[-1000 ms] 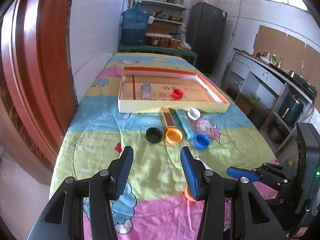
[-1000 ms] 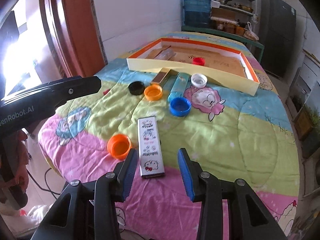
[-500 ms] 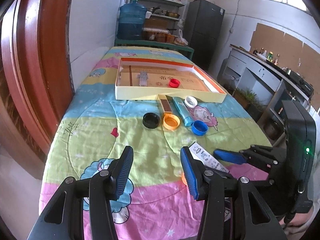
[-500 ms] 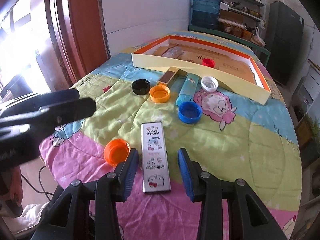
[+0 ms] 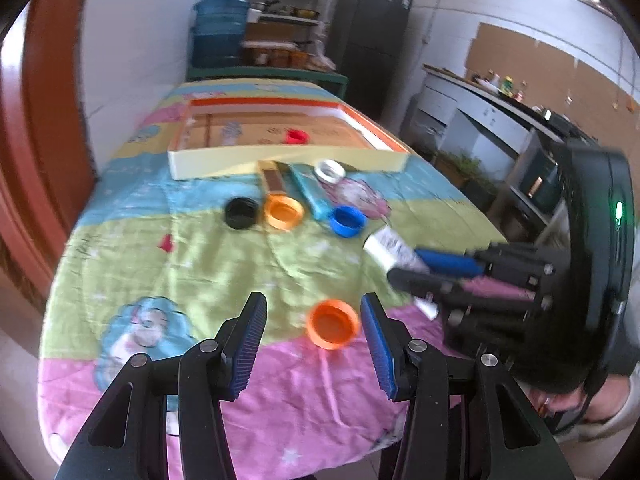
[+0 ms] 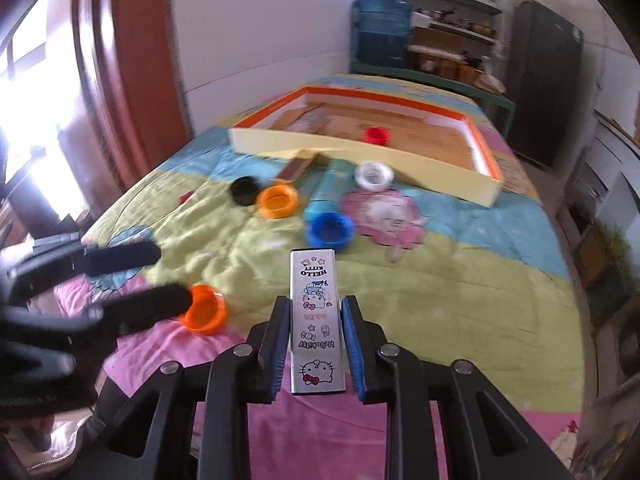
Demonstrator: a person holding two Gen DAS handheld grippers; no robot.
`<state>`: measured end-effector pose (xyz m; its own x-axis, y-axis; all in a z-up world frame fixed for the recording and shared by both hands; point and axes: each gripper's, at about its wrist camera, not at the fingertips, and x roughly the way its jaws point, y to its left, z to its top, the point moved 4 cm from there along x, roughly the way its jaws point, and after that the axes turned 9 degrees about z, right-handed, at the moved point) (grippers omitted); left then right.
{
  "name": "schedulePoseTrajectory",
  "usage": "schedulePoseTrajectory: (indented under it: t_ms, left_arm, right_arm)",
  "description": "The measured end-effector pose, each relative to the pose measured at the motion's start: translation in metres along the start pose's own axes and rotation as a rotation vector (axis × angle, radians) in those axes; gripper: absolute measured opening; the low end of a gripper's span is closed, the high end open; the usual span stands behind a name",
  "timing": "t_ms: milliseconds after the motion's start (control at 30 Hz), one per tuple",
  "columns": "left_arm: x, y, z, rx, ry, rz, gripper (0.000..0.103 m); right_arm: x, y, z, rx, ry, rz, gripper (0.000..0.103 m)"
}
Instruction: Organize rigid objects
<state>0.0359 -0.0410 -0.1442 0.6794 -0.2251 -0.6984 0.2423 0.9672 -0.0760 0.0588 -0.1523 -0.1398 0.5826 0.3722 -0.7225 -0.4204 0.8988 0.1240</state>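
A white Hello Kitty box (image 6: 317,320) lies on the quilt between my right gripper's (image 6: 316,334) fingers, which stand close beside its long sides; I cannot tell if they press it. It also shows in the left wrist view (image 5: 390,250). My left gripper (image 5: 314,330) is open, with a near orange cap (image 5: 332,323) just inside its right finger; this cap shows in the right wrist view (image 6: 204,309). Farther off lie a black cap (image 5: 241,212), another orange cap (image 5: 283,212), a blue cap (image 5: 347,221), a white cap (image 5: 330,171), a teal tube (image 5: 310,194) and a brown bar (image 5: 274,182).
A shallow yellow box with orange rim (image 5: 288,156) stands mid-table and holds a red cap (image 5: 296,136). The quilt-covered table (image 5: 160,264) ends close in front of both grippers. A red wooden door frame (image 5: 36,120) is at the left, a counter (image 5: 480,112) at the right.
My right gripper has moved forward so its fingers now flank the Hello Kitty box and have narrowed. My left gripper has shifted right, bringing the near orange cap between its fingers.
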Motion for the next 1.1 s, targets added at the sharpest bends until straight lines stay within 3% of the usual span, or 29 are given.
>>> schedulePoseTrajectory:
  t_ms: [233,533,733,1100]
  left_arm:
    - [0.016,-0.013,-0.01,0.041,0.024,0.021,0.05]
    - [0.025,-0.011,-0.01,0.054,0.011,0.06,0.05]
    - [0.025,-0.012,-0.011,0.061,-0.005,0.067,0.031]
    - [0.019,-0.013,-0.011,0.065,-0.027,0.048,0.031]
  right_arm:
    - [-0.015,-0.022,-0.005,0.059,-0.018,-0.037,0.026]
    - [-0.01,-0.018,-0.008,0.067,-0.016,-0.027,0.026]
    - [-0.007,-0.018,-0.01,0.076,-0.008,-0.021,0.026]
    - [-0.003,-0.02,-0.009,0.092,-0.008,-0.008,0.026]
